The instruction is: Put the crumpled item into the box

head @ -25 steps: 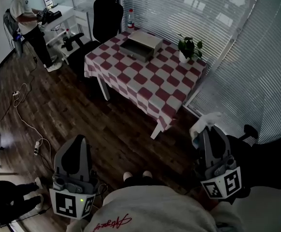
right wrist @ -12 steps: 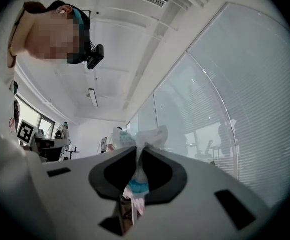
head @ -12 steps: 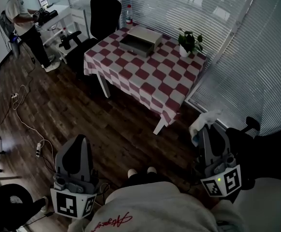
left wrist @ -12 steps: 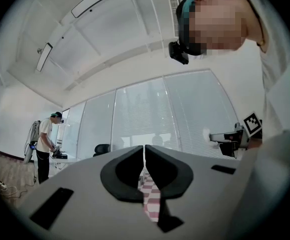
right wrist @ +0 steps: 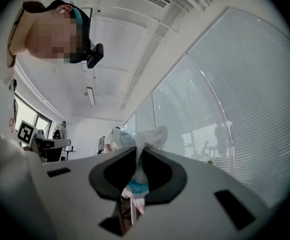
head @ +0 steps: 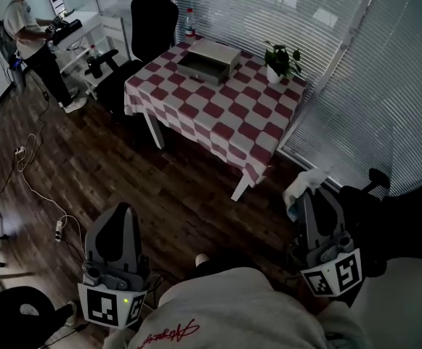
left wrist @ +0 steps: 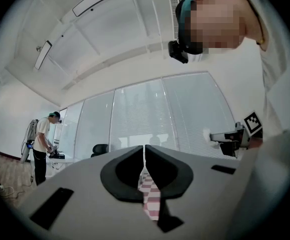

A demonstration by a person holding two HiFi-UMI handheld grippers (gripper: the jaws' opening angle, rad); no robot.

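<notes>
Barely anything has changed in the last second: the counter [head: 225, 122], draped in red and white checks, has crept a touch up the head view. The person [head: 27, 38] at the far desk has slid toward the top-left corner. Both grippers hang low in the frame, right where they were.

Over to the right gripper [head: 312, 201], and it's clamped tight on the crumpled item [head: 303, 185]. The right gripper view tells it best. The white wad is pinched in the slot between the two dark fingers [right wrist: 116, 171], and a puffy tuft bulges out past the tips. The rest trails down between the pads, with a blue patch and a pinkish scrap lower in the gap.

So the item is up in the air, over the wooden floor [head: 123, 166], on the near side of the counter. It is well apart from the box [head: 209, 58], which sits at the counter's far end. A potted plant [head: 280, 62] stands near the box, and a bottle [head: 189, 22] and a black office chair [head: 149, 20] are just behind it.

Now the left gripper [head: 118, 217]: its fingers are pressed together with nothing between them. Only a thin sliver of the checked cloth shows through the slit beyond. It too is held over the floor, on the person's left side.
</notes>
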